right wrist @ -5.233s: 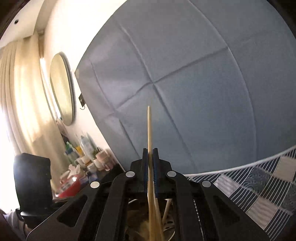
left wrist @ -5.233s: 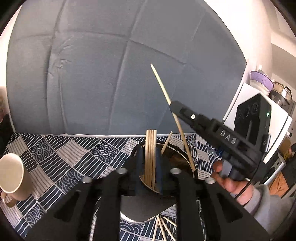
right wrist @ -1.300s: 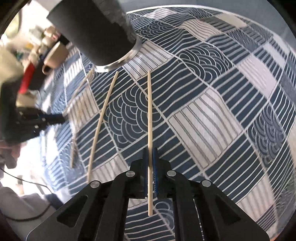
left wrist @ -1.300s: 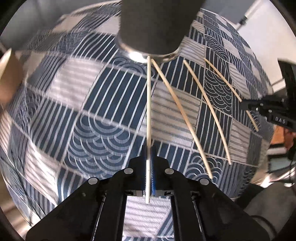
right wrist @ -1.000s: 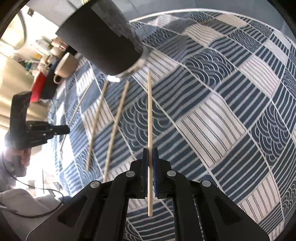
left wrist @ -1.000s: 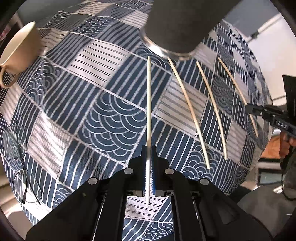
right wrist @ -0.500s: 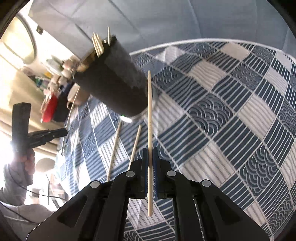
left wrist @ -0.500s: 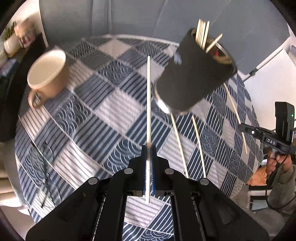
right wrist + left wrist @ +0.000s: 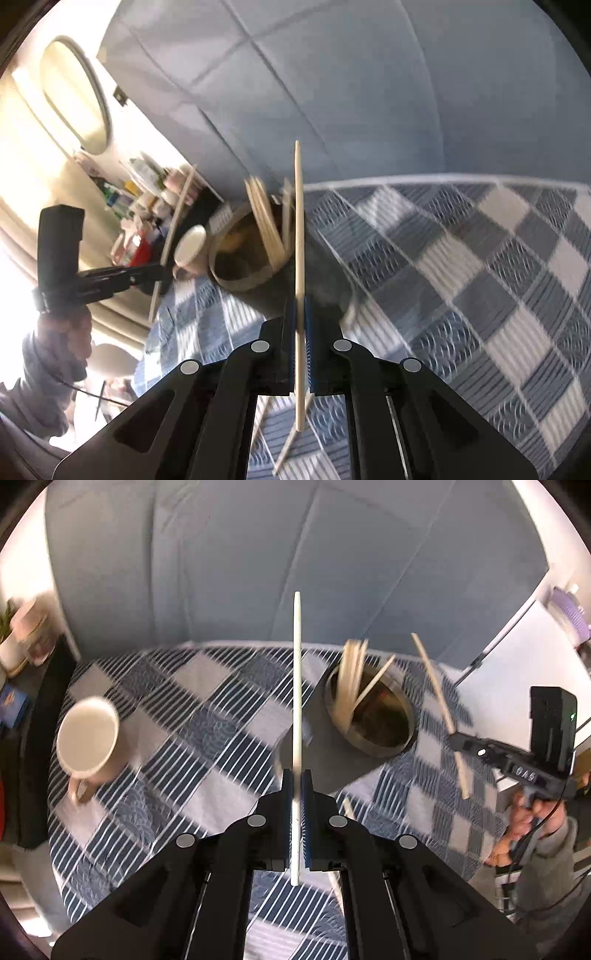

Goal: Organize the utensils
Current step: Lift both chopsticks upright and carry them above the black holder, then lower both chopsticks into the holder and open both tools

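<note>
Chopstick axes run along both closed jaws, tips forward (one stick each); holder mouth now visible, previously side-on.

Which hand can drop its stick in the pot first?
Probably the left. Both grippers, left and right, are shut on a stick each. In the left view the stick sits just beside the pot mouth; the right gripper's stick crosses the pot's far wall.
</note>
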{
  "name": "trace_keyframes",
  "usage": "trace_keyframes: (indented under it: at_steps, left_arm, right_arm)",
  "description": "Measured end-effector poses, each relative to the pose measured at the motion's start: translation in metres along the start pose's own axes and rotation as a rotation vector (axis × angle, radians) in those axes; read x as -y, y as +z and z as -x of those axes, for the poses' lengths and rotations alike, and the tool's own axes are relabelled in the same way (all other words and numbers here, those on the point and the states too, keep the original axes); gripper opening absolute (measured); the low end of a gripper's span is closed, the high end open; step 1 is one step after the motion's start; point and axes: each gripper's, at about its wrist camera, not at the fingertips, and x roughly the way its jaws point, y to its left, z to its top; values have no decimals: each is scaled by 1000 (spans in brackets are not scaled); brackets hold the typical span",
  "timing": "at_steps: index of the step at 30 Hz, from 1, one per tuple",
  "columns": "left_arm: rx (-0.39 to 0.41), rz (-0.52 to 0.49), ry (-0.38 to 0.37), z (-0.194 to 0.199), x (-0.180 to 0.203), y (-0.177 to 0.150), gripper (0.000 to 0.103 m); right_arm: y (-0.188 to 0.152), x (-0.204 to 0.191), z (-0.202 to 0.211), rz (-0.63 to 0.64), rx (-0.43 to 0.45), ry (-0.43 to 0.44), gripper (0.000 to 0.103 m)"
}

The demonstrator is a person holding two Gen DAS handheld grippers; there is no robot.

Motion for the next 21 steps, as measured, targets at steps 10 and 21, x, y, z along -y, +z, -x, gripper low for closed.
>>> trace_keyframes:
  at_steps: [10, 21]
  left_arm:
    - [115, -17, -98, -13, 29, 60, 5]
    - [107, 9, -159, -57, 30, 76, 5]
  right_arm:
    - [54, -28, -21, 55, 102, 94, 5]
    - [68, -17, -46, 35, 147, 107, 5]
